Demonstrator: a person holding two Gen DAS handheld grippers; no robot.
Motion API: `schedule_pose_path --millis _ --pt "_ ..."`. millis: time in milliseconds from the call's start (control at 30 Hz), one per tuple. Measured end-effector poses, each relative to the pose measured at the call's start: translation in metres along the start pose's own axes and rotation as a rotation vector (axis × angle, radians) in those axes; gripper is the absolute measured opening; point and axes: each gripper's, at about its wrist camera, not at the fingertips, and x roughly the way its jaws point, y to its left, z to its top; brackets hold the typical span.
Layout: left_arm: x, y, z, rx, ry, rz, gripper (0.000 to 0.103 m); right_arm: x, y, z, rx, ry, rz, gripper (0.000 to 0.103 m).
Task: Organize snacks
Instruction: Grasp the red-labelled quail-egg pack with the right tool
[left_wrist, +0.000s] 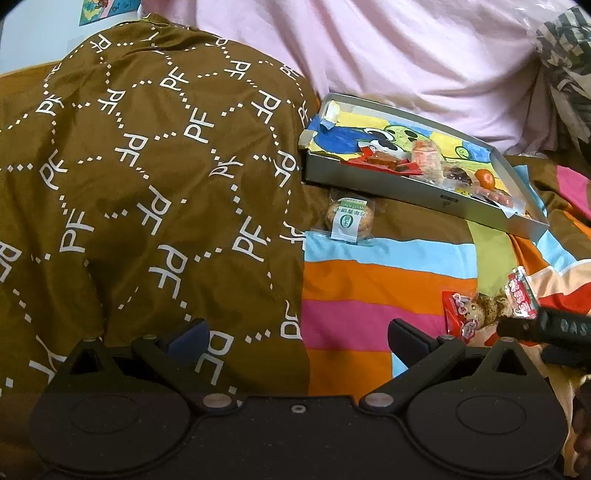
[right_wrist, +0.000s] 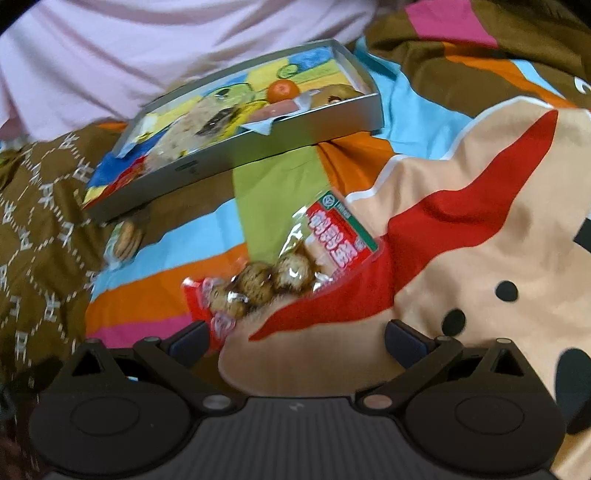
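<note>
A shallow grey box (left_wrist: 373, 186) with a cartoon lining lies on the bed and holds several snacks, among them an orange (left_wrist: 484, 178). It also shows in the right wrist view (right_wrist: 236, 157). A wrapped round pastry (left_wrist: 347, 218) lies just in front of the box, also seen in the right wrist view (right_wrist: 127, 234). A red-and-clear packet of brown speckled eggs (right_wrist: 280, 273) lies on the striped sheet just ahead of my right gripper (right_wrist: 295, 338), which is open and empty. The packet also shows in the left wrist view (left_wrist: 487, 306). My left gripper (left_wrist: 297, 336) is open and empty.
A brown quilt with white "PF" print (left_wrist: 147, 177) is bunched at the left. A pink blanket (left_wrist: 388, 48) lies behind the box. The bright striped sheet (left_wrist: 369, 288) covers the bed. The right gripper's body (left_wrist: 554, 328) shows at the left wrist view's right edge.
</note>
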Motion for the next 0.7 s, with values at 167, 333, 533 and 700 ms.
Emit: schedule_pose_path --millis 167,333,533,700 --pt "0.003 -0.001 0.000 0.005 0.009 -0.008 0.102 0.018 0.009 0.014 0.065 0.009 -0.005 0.103" --pt "0.004 -0.001 0.000 0.009 0.014 -0.013 0.102 0.033 0.024 0.018 0.081 0.015 -0.079 0.103" --pt "0.006 0.000 0.001 0.007 0.022 -0.016 0.102 0.046 0.041 0.017 0.059 -0.009 -0.152 0.103" --pt "0.006 -0.001 0.000 0.009 0.028 -0.015 0.102 0.051 0.050 0.011 0.027 -0.040 -0.185 0.103"
